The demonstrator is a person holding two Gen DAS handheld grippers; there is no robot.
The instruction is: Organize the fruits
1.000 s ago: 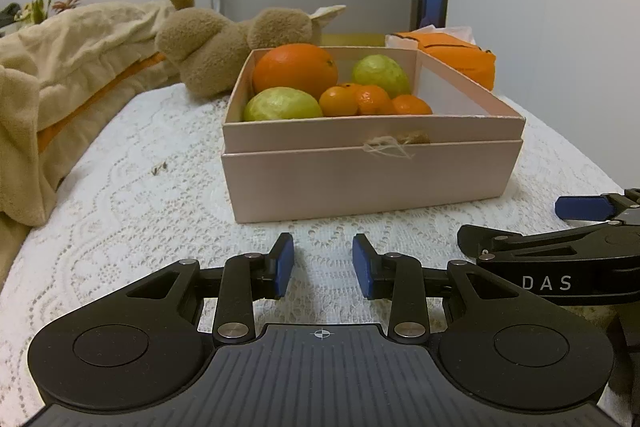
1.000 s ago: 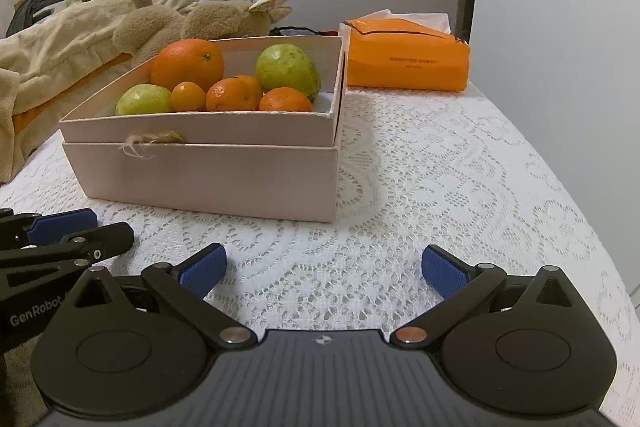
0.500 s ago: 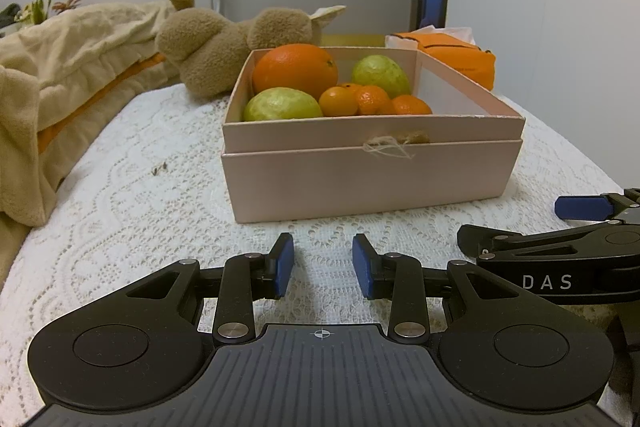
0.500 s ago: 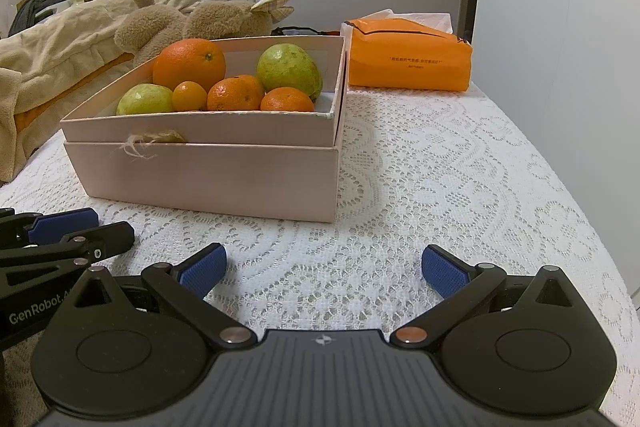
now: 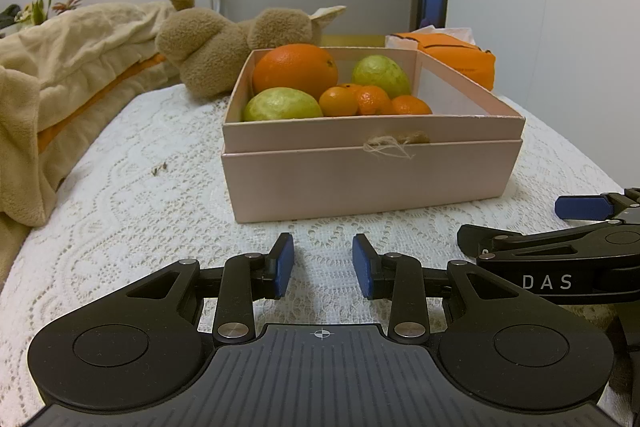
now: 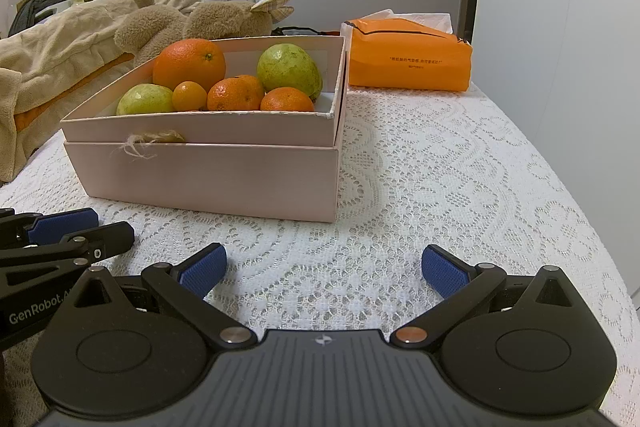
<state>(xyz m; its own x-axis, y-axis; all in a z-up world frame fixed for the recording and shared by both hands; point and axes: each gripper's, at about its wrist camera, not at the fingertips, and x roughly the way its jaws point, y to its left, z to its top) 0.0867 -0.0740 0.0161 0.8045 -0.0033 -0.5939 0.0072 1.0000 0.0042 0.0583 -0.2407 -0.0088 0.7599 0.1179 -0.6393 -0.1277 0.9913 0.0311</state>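
Observation:
A pink cardboard box [image 5: 372, 179] [image 6: 216, 183] stands on the white lace cloth ahead of both grippers. Inside lie a large orange [image 5: 295, 71] [image 6: 189, 63], two green guavas [image 5: 282, 105] [image 5: 381, 70] [image 6: 289, 67] and several small tangerines [image 5: 374, 101] [image 6: 236, 93]. My left gripper [image 5: 322, 265] hovers low in front of the box, its blue pads a narrow gap apart with nothing between them. My right gripper [image 6: 324, 269] sits beside it to the right, jaws spread wide and empty.
A brown plush toy [image 5: 224, 39] and a beige blanket [image 5: 60, 67] lie behind and left of the box. An orange tissue pack [image 6: 404, 61] rests at the back right, near the grey wall. A small brown scrap [image 5: 159, 169] lies on the cloth [image 6: 460, 167].

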